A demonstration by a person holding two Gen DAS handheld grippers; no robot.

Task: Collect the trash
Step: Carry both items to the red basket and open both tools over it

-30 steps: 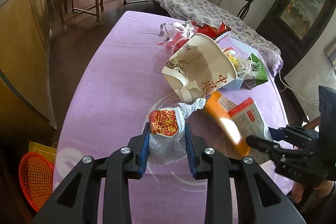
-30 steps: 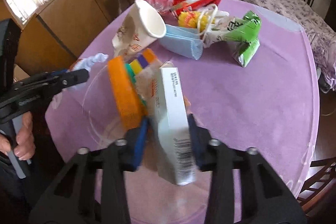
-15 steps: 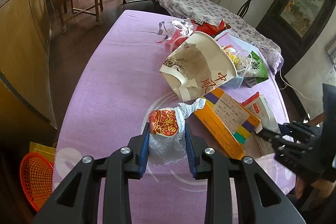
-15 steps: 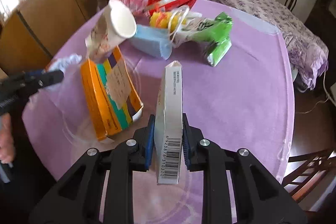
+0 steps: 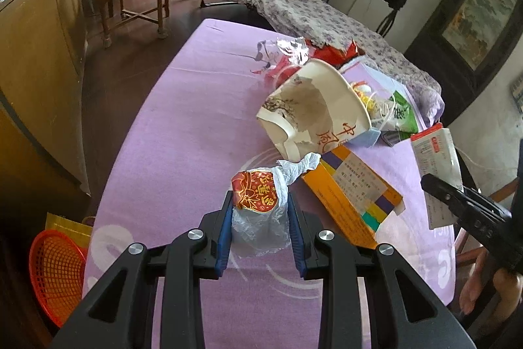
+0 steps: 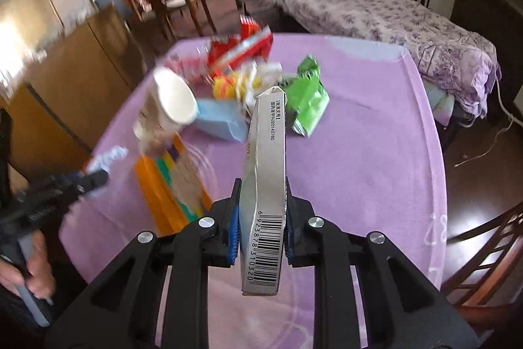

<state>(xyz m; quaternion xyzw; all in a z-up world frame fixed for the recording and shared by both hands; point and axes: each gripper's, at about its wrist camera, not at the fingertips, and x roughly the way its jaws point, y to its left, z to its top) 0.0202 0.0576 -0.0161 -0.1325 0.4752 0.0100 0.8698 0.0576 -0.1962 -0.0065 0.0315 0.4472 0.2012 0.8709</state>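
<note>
My left gripper (image 5: 260, 201) is shut on a crumpled clear plastic wrapper (image 5: 258, 218) with a red and gold label, low over the purple table (image 5: 183, 133). My right gripper (image 6: 261, 188) holds a flat white carton (image 6: 266, 152) with a barcode, edge up and lifted above the table. Its jaws are closing, with the carton between the pads. The left wrist view shows that carton (image 5: 434, 152) at the far right. An orange box (image 5: 349, 195) lies flat between the two grippers. Behind it a torn paper cup (image 5: 313, 113) lies on its side.
A blue mask (image 6: 219, 120), a green packet (image 6: 307, 100) and red wrappers (image 6: 242, 48) lie in a heap at the table's far side. A red basket (image 5: 55, 270) and a yellow bag (image 5: 65, 224) sit on the floor at the left. A wooden chair (image 6: 483, 251) stands at the right.
The orange box, first up against the white carton at the right gripper, now lies flat on the table. The right gripper has risen and rolled with the carton. The left gripper has kept still.
</note>
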